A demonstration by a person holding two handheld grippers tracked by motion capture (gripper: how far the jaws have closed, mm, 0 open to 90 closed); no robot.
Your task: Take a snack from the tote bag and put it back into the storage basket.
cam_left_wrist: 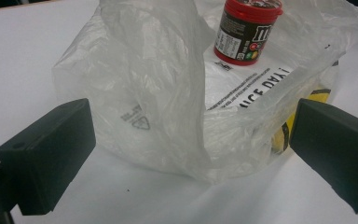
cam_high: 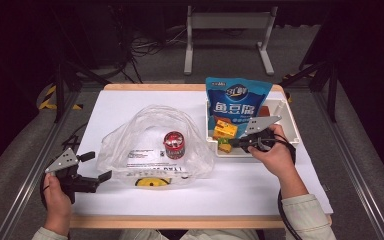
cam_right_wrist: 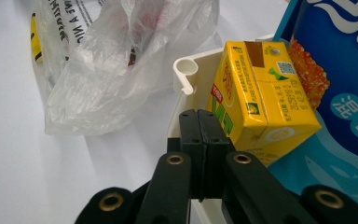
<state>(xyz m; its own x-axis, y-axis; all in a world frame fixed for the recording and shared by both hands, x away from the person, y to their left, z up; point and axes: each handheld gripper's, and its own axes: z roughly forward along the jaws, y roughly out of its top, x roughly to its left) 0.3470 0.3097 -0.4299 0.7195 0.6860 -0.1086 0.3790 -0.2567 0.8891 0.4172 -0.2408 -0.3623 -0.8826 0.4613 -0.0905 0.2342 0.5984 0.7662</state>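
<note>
While one red-lidded jar [cam_high: 174, 144] already sits inside the plastic bag [cam_high: 150, 140] at centre frame, the right gripper [cam_right_wrist: 199, 135], jaws pressed together on nothing, noses at the yellow juice carton [cam_right_wrist: 261, 107] waiting in the white bin [cam_high: 286, 112] at right, and the left gripper [cam_left_wrist: 186, 140] gapes wide before the bag's mouth.

1 blue snack pouch [cam_high: 237, 97] stands upright in the white bin [cam_high: 291, 122] at the desk's [cam_high: 120, 107] right side. 1 red-lidded jar [cam_high: 174, 145] stands upright near the desk centre. Behind the desk, 1 white frame [cam_high: 228, 22] and cables [cam_high: 145, 47] occupy the floor.

White table [cam_high: 130, 102], plastic bag [cam_high: 145, 130], white bin [cam_high: 286, 112]
</note>
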